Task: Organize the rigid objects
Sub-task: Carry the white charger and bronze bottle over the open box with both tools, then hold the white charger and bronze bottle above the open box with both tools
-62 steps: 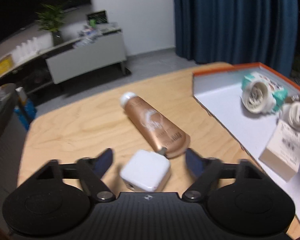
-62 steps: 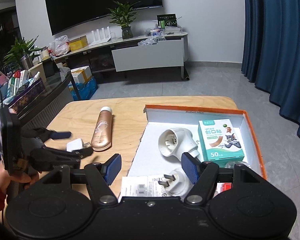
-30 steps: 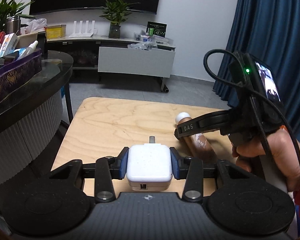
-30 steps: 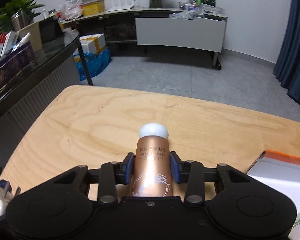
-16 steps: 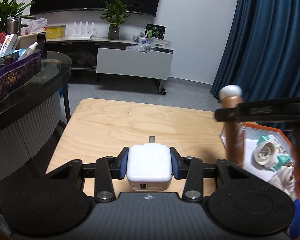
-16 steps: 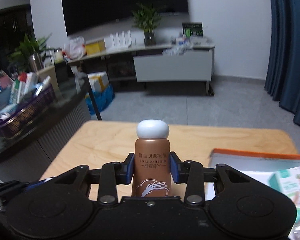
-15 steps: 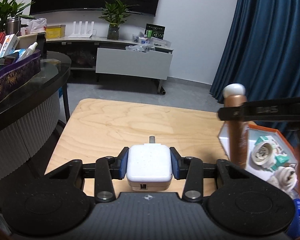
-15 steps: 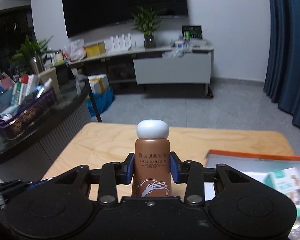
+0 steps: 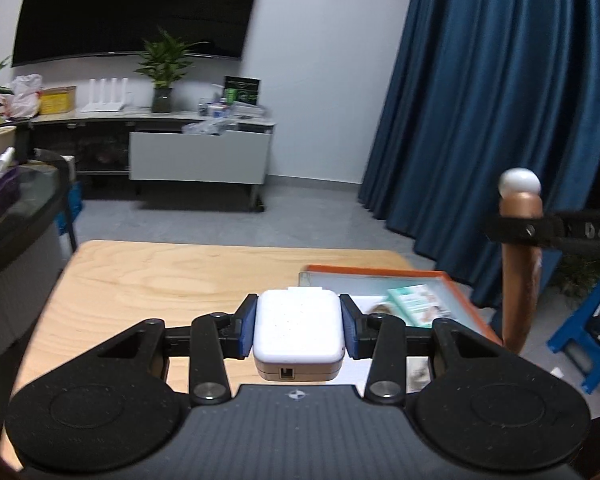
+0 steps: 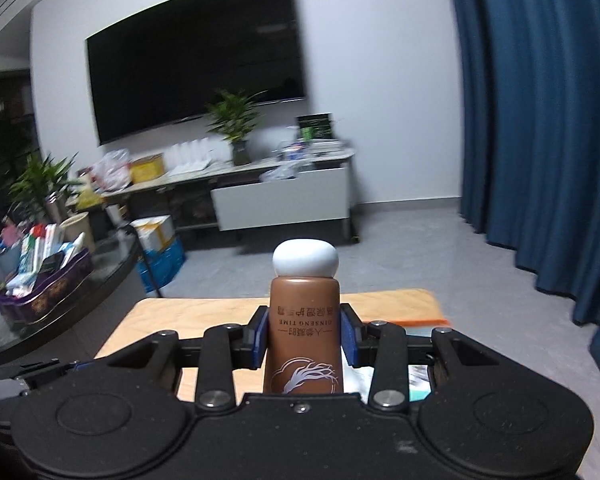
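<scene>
My left gripper (image 9: pixel 299 326) is shut on a white square charger (image 9: pixel 299 330) and holds it above the wooden table (image 9: pixel 172 276), near the left edge of the orange-rimmed white box (image 9: pixel 380 271). My right gripper (image 10: pixel 303 338) is shut on a brown tube with a white cap (image 10: pixel 303 320), held upright above the box. That tube also shows at the right of the left wrist view (image 9: pixel 518 264), gripped by the right gripper's black finger (image 9: pixel 540 229). A teal and white carton (image 9: pixel 418 305) lies in the box.
A glass-topped side table (image 10: pixel 80 280) with a purple basket of items (image 10: pixel 40 276) stands to the left. Blue curtains (image 9: pixel 480 120) hang to the right. A TV console (image 9: pixel 196 152) stands at the far wall. A blue stool (image 9: pixel 588 340) is on the floor at right.
Both grippers have moved right toward the box with their loads. The right gripper has risen and tilted up, so less of the table and box shows in its view.
</scene>
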Motion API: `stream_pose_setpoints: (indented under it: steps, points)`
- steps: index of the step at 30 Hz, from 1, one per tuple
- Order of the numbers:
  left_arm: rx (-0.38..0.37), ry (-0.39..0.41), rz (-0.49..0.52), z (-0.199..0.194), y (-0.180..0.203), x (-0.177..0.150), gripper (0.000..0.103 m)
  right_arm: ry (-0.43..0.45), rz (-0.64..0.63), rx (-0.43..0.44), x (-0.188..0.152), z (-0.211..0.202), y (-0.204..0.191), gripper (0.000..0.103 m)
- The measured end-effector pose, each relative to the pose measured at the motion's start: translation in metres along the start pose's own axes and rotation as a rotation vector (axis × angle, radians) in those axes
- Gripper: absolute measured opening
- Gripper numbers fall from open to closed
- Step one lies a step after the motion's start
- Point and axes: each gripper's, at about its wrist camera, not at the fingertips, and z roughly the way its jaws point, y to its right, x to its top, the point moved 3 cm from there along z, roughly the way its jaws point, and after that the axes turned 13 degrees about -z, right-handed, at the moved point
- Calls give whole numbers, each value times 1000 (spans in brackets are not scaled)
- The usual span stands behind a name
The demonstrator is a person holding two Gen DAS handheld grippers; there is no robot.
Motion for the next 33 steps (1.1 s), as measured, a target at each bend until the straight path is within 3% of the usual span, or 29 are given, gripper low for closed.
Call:
stream_pose_setpoints:
  steps: [11,20,33]
  points:
    - [-56,-44,22,5,49,-26,42,-9,82,-67,-48,-52,59,45]
    - [-36,-52,35,2,58,-45,42,-24,97,-41,-76,-60,66,45]
    - [-30,-32,27,-7,69,-52,42,-27,86,-39,-86,-68,72,45]
